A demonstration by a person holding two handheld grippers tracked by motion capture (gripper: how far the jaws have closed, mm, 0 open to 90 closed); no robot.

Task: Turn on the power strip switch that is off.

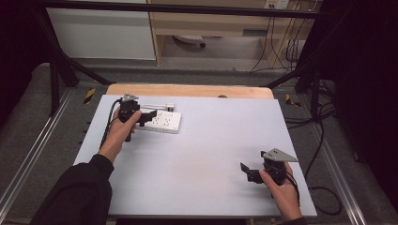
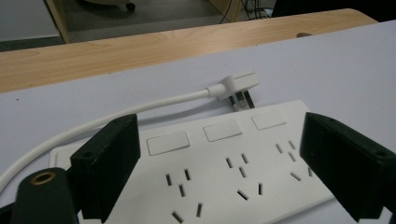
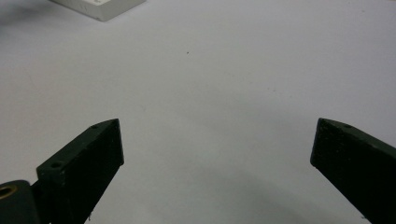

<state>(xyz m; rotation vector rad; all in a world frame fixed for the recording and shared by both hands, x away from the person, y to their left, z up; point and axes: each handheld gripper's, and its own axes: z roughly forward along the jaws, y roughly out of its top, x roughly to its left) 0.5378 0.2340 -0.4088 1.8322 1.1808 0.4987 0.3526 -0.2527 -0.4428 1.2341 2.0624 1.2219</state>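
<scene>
We see a flat white plastic power strip [image 1: 162,122] with slotted sockets at upper left of the matte pale table [image 1: 206,159], its smooth white cord [image 2: 116,116] and plug cut off partly. Left gripper [image 2: 219,172] spread over it; right gripper [image 3: 215,158] spread above bare surface lower right, with open room around it.

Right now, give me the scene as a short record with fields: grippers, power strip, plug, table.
left gripper: open, jaws either side of the power strip
right gripper: open, over bare table at the near right
power strip: white, flat at the far left, sockets up
plug: white, lying just behind the strip, on its cord
table: pale sheet on a wooden top
</scene>
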